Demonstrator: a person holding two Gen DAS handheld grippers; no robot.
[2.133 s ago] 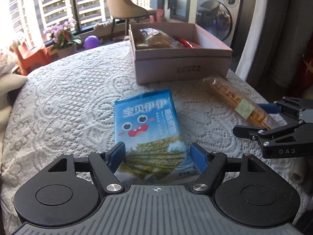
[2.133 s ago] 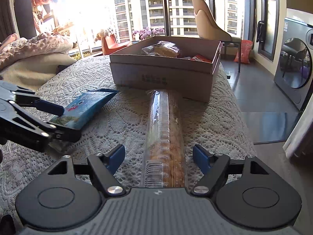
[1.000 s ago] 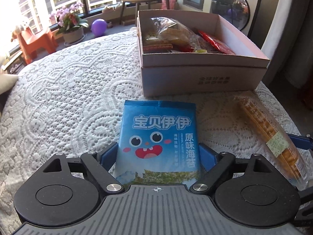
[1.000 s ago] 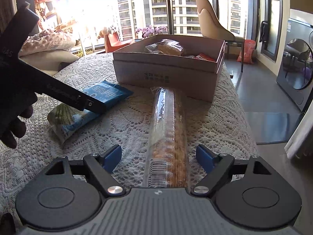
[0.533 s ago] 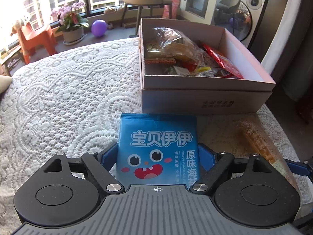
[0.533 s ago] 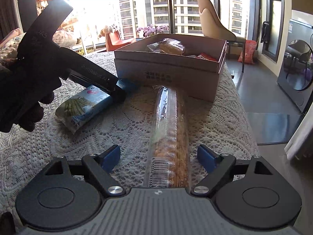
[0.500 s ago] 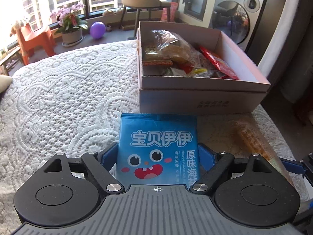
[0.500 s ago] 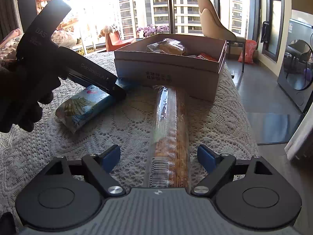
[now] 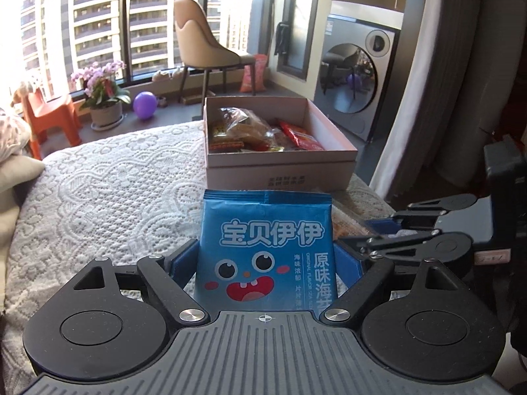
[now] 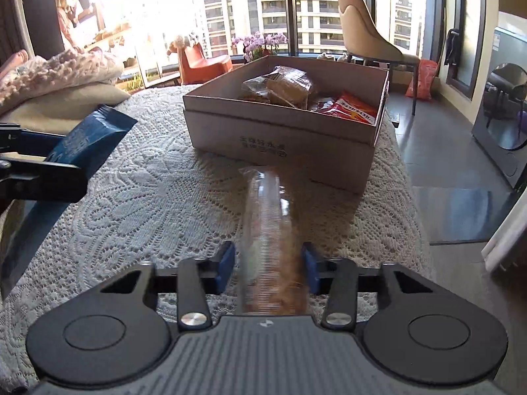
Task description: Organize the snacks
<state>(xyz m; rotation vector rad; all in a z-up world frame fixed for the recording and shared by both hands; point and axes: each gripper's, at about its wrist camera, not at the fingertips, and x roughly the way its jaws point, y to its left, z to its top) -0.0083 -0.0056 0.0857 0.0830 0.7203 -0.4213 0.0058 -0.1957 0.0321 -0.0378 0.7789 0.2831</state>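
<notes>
My left gripper [image 9: 265, 260] is shut on a blue seaweed packet [image 9: 263, 230] with a cartoon face, held clear of the lace tablecloth in front of the open cardboard box [image 9: 283, 177]. Seen from the right wrist, that packet [image 10: 89, 138] hangs at the far left in the left gripper [image 10: 49, 164]. My right gripper [image 10: 268, 266] has its jaws closing onto a long clear sleeve of biscuits [image 10: 268, 217], and the blue pads press its sides. The sleeve points at the box [image 10: 263, 138], which holds a bread bag and red packets. The right gripper [image 9: 359, 232] shows beside the packet.
The round table's lace cloth [image 10: 148, 197] drops off to the floor on the right. Pillows and a blanket [image 10: 59, 75] lie at the left. Behind the table are a beige chair [image 9: 204, 49], an orange stool [image 9: 49, 115], a flower pot and a washing machine [image 9: 359, 79].
My left gripper has lifted the blue packet off the cloth. The right gripper's pads, wide apart half a second ago, have closed on the biscuit sleeve.
</notes>
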